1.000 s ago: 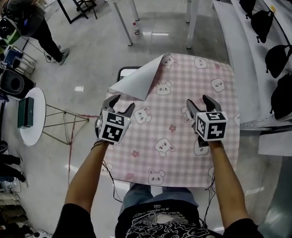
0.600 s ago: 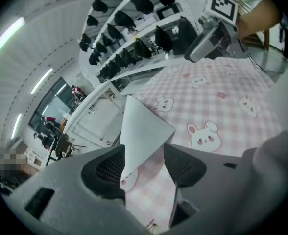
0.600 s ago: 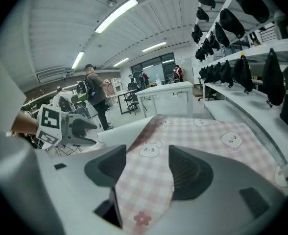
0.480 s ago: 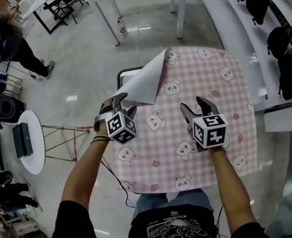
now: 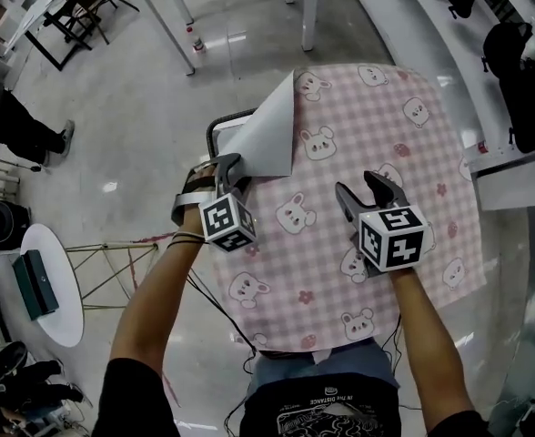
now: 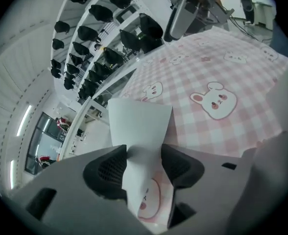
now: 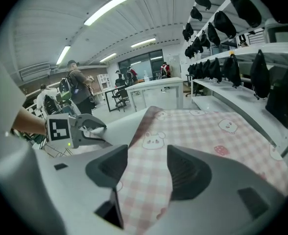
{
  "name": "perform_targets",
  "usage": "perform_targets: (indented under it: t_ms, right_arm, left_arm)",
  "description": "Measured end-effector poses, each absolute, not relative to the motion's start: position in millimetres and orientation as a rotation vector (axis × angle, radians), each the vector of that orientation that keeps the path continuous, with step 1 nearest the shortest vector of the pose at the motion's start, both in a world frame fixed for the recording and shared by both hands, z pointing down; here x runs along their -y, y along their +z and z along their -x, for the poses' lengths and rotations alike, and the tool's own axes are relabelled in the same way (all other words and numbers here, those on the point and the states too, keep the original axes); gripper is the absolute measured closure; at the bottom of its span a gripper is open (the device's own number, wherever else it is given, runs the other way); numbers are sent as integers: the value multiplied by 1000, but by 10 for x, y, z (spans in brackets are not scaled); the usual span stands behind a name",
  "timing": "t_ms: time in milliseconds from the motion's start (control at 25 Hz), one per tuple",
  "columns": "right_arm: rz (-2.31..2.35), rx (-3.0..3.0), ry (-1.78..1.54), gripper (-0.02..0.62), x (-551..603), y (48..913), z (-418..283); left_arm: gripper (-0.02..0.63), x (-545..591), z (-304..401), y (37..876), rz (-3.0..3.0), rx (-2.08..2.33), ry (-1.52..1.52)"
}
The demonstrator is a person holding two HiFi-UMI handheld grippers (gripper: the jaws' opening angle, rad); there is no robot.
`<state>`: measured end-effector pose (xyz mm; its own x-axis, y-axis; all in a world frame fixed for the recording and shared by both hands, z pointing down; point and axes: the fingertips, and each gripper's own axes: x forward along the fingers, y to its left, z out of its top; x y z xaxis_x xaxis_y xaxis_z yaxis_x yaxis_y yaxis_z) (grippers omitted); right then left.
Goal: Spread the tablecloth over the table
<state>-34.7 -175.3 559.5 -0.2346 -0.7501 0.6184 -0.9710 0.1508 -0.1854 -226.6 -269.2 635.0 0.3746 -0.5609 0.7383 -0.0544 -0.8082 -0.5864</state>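
- The tablecloth (image 5: 368,180), a pink-and-white checked sheet printed with bunny faces, lies over most of the surface. Its near edge hangs toward me and its right edge droops off the side.
- Its far-left corner is doubled back. That leaves a white-backed triangular flap (image 5: 266,144) lying on the pattern and the dark-rimmed corner of the surface (image 5: 227,127) bare.
- My left tool (image 5: 224,173) is at the flap's lower edge. In the left gripper view the white fold (image 6: 139,126) runs between the two pads and meets both, so I judge the tool narrow and clamped on it.
- My right tool (image 5: 358,189) sits over the right middle of the cloth. Its jaws stand apart, with checked cloth showing in the gap (image 7: 146,168). I judge that it grips nothing and at most rests on the sheet.
- The step in hand, as I read it, is unfolding that corner.
- To do it well, I would lift the flap only enough to clear the pattern. Then I would carry it out and away over the bare corner in one arc, and let go once the edge hangs past the rim.
- I would keep the right tool pressing down so the whole sheet does not slide left with the pull.
- The sheet looks stiff and it creases, so a hard tug could drag it askew.
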Motion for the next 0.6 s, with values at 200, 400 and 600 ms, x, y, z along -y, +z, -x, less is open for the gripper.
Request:
perform_targets:
  t_ms: [200, 400, 600]
  right_arm:
    - [-1657, 2037, 810, 344, 1803, 5636, 425]
    - [-1633, 2046, 822, 345, 1921, 5721, 652]
    - [-1627, 2042, 824, 345, 1982, 5755, 772]
  left_arm:
    - [467, 2841, 2268, 6089, 2415, -705, -1277]
    - [538, 3115, 2438, 5905, 2757, -945, -1120]
    - [560, 3326, 2627, 5900, 2928, -1097, -1047]
